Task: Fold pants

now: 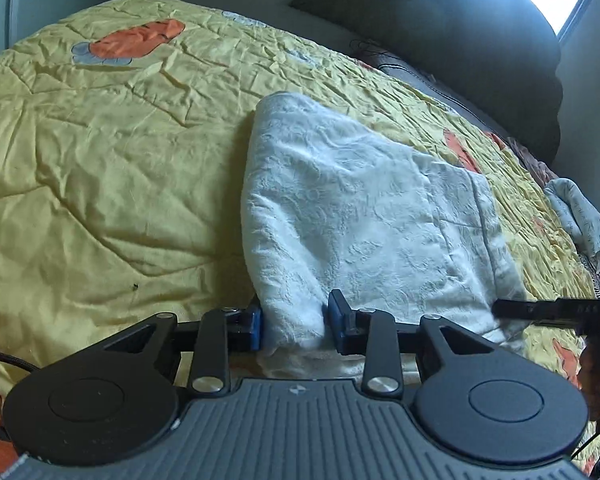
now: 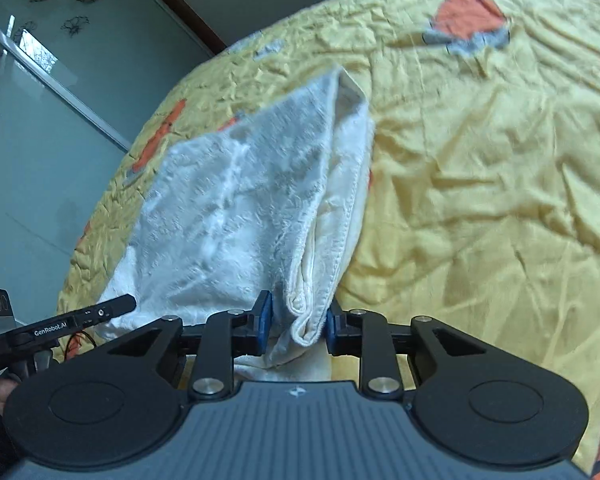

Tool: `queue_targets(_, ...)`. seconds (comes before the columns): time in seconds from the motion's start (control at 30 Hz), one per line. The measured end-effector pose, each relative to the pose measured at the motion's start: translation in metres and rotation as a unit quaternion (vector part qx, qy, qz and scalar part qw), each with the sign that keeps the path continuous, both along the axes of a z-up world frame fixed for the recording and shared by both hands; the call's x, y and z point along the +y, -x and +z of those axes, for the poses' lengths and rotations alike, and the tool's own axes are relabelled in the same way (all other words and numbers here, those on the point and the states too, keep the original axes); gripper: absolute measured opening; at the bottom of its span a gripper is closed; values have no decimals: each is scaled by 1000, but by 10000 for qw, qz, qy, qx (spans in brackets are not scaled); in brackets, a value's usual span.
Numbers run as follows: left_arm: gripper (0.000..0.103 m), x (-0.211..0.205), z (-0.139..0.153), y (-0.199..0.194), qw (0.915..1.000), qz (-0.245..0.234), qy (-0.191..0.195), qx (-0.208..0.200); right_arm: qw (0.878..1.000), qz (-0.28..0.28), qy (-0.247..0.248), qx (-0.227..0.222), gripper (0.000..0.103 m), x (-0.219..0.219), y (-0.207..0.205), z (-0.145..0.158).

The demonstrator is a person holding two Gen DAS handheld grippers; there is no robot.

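The white fleecy pants (image 1: 364, 216) lie folded on the yellow bedspread (image 1: 100, 168). My left gripper (image 1: 294, 326) is shut on their near left corner, the cloth bunched between the blue pads (image 1: 338, 320). In the right wrist view the pants (image 2: 228, 216) stretch away from me, and my right gripper (image 2: 298, 326) is shut on their near right corner, where the folded hem layers hang between the fingers. The right gripper's finger (image 1: 540, 310) shows at the right edge of the left wrist view; the left gripper's body (image 2: 40, 332) shows at the left of the right wrist view.
The yellow quilt (image 2: 480, 200) has orange and grey patches. A dark padded headboard (image 1: 480, 40) and window stand behind the bed. Another white garment (image 1: 580, 216) lies at the far right edge. A glass wardrobe door (image 2: 32, 140) stands beyond the bed's left side.
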State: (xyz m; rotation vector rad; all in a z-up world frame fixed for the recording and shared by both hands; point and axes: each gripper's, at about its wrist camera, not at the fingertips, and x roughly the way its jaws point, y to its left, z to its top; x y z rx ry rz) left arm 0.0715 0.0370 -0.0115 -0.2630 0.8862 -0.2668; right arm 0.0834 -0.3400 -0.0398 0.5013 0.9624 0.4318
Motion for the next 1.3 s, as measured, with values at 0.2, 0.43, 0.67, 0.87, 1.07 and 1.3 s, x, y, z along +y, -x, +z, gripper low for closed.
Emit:
queue_targets(0.2, 34, 2, 1, 0, 10000, -45, -13, -6, 9978, -337, -571, 49, 39, -15, 10, -7)
queue_targets(0.43, 57, 7, 2, 4, 9999, 103, -85, -70, 9933, -855, -740, -250, 67, -32, 38, 16)
queue_targets(0.67, 63, -4, 6, 8, 9996, -51, -261, -103, 9990, -333, 92, -292, 68, 11, 52, 15)
queue_targets(0.87, 43, -1, 7, 13, 9993, -247, -247, -123, 9956, -65, 825, -434, 28, 23, 56, 13)
queue_targets(1.07, 36, -1, 8, 14, 9984, -352, -411, -154, 9979, -5, 634, -118, 15, 2, 55, 7)
queue_targets(1.3, 54, 12, 24, 20, 9967, -316, -471, -581, 9994, -304, -127, -109, 29, -25, 51, 17)
